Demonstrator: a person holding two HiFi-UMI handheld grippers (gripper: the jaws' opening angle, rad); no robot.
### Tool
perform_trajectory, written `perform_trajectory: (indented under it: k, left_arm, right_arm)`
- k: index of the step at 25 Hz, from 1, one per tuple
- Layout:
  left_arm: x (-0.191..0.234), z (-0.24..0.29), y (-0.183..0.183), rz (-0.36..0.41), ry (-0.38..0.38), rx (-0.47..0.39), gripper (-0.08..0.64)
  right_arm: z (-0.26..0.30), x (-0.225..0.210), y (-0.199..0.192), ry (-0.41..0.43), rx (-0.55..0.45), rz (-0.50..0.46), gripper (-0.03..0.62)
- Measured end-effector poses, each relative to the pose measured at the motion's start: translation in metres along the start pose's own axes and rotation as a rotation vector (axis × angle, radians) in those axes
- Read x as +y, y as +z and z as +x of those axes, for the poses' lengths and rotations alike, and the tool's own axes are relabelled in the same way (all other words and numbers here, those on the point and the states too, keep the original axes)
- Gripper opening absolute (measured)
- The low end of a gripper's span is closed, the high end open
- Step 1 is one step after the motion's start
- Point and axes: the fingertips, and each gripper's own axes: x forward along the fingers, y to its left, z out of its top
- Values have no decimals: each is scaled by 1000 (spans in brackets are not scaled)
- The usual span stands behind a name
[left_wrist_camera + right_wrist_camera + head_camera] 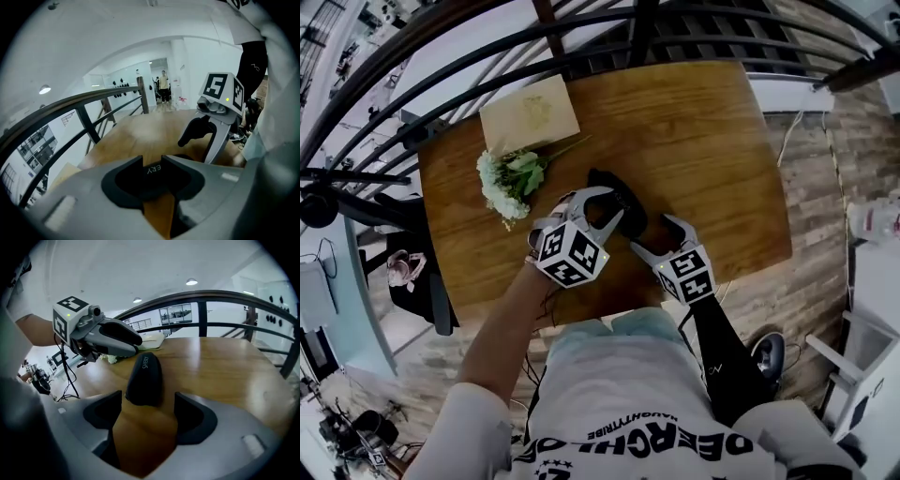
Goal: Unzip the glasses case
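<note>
Glasses case [623,202], black, zipped shut as far as I can see, lies flat near the middle of the wooden table [703,141]. My left gripper [617,203] is at the far end of the case, jaws drawn in narrow on it; in the left gripper view the case [153,171] fills the slim gap between the tips, lettering showing. My right gripper [654,234] is at the near end of the case, jaws wide apart, gripping nothing; in the right gripper view the case [144,378] sits just ahead of the tips and does not touch them. Left of the case: a bunch of white flowers [511,178] with green leaves, close to my left gripper but apart from the case. Beyond the flowers, farther from the case: a beige booklet [530,114] at the table edge. Black railing [581,37] curves behind the table, past the case. Can't see the zipper pull.
</note>
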Motion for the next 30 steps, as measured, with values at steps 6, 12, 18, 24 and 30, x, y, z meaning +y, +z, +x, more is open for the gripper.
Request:
perform_trajectory:
  k: [6, 12, 18, 24, 30]
  left_arm:
    - [-13, 24, -15, -4, -119, 20, 100]
    - [-13, 23, -16, -88, -150, -41, 75]
    - [-13, 23, -17, -69, -166, -62, 77]
    - [-11, 24, -18, -78, -151, -93, 77]
    - [-11, 23, -19, -103, -148, -115, 77]
  right_arm:
    - [1, 18, -16, -51, -29, 141, 336]
    - [14, 35, -29, -143, -3, 252, 235]
    - [25, 38, -30, -295, -26, 314, 149]
    - [33, 39, -22, -377, -59, 372, 164]
    - [34, 34, -23, -507, -59, 416, 126]
